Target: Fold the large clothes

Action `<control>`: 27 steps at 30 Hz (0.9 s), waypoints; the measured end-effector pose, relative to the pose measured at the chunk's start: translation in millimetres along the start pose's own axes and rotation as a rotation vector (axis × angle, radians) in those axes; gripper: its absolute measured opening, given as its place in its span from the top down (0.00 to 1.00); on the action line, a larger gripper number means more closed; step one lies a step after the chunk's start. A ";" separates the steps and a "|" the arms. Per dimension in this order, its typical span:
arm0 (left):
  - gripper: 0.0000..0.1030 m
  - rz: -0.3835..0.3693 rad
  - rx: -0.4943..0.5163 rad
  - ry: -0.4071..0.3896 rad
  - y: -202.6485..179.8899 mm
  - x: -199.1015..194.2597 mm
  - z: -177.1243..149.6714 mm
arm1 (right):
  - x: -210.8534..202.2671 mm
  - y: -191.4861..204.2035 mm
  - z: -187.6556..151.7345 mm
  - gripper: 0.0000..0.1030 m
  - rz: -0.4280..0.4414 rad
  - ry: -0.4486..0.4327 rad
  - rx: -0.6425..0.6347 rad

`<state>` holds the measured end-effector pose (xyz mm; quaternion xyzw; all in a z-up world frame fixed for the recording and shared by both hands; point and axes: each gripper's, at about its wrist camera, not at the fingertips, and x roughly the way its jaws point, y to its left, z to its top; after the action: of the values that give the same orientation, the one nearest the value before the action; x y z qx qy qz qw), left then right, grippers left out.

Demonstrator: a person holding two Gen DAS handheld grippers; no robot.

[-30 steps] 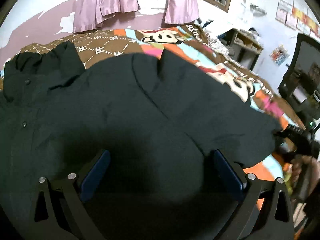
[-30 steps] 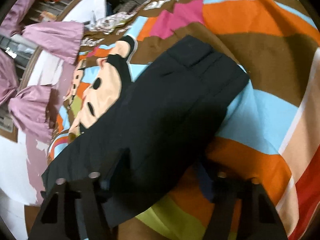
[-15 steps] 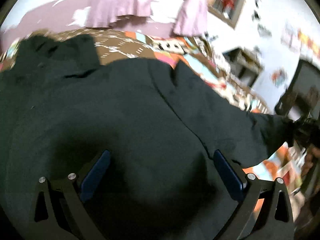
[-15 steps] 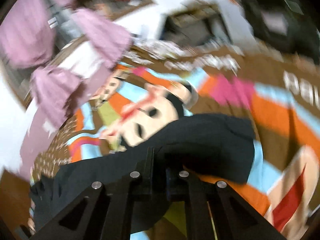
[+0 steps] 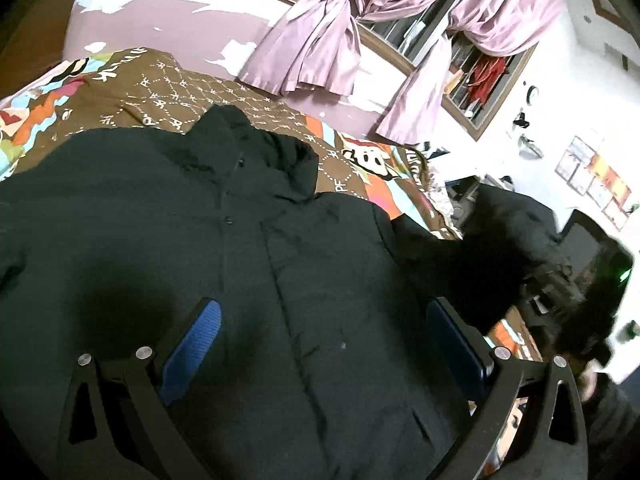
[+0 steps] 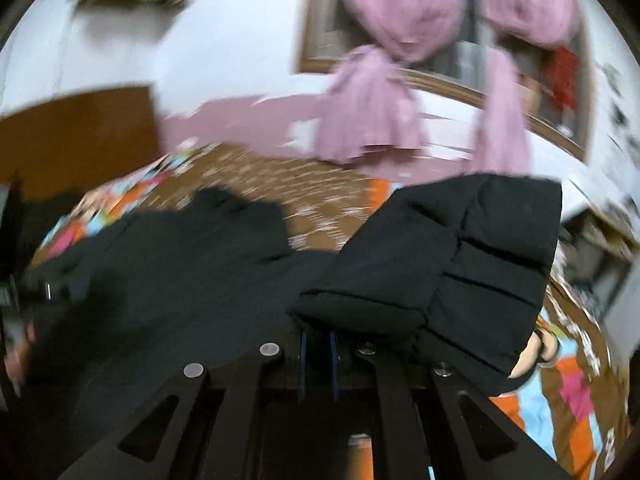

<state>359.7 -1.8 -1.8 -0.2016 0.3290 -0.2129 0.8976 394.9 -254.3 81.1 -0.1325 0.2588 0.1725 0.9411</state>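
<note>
A large black padded jacket (image 5: 280, 264) lies front up on the bed, its hood (image 5: 256, 148) toward the wall and buttons down the middle. My left gripper (image 5: 320, 344) hovers over the jacket's body, open, with its blue pads (image 5: 192, 344) wide apart and nothing between them. My right gripper (image 6: 318, 336) is shut on the jacket's sleeve (image 6: 460, 268), which hangs lifted above the bed with the cuff pointing up. In the left wrist view that raised sleeve (image 5: 496, 240) is a dark blur at the right. The jacket's body (image 6: 160, 280) spreads to the left below it.
A colourful cartoon-print bedspread (image 5: 132, 92) covers the bed. Behind it are a peeling purple wall and a window with tied pink curtains (image 5: 320, 48). A desk with a dark chair (image 5: 592, 248) stands at the right. A brown door (image 6: 76, 136) is at the far left.
My right gripper closed on the sleeve, rolled upright and lifted it off the bedspread. My left gripper moved across the jacket, so the hood and button front came into view.
</note>
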 end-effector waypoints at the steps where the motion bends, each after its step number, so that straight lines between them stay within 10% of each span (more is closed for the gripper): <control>1: 0.03 -0.020 -0.006 0.006 3.7 -8.4 1.2 | 8.1 22.1 -4.4 0.92 0.023 0.026 -0.056; 7: 0.02 -0.079 -0.048 0.005 21.7 -42.3 -7.2 | 57.0 113.2 -61.9 0.86 0.035 0.226 -0.369; 11: 0.03 -0.127 -0.103 0.064 33.4 -36.4 -17.7 | 64.3 139.6 -98.3 0.53 0.032 0.276 -0.477; 15: 0.02 -0.190 -0.148 0.130 37.0 -21.2 -21.4 | 42.4 128.4 -110.9 0.24 0.042 0.226 -0.364; 27: 0.03 0.032 -0.042 0.215 23.4 46.8 -5.4 | -6.3 79.9 -116.6 0.20 0.057 0.137 0.024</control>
<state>394.4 -7.7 -41.0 -0.1909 0.4311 -0.2118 0.8560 306.9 -223.0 -25.2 -0.1254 0.3284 0.1866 0.9174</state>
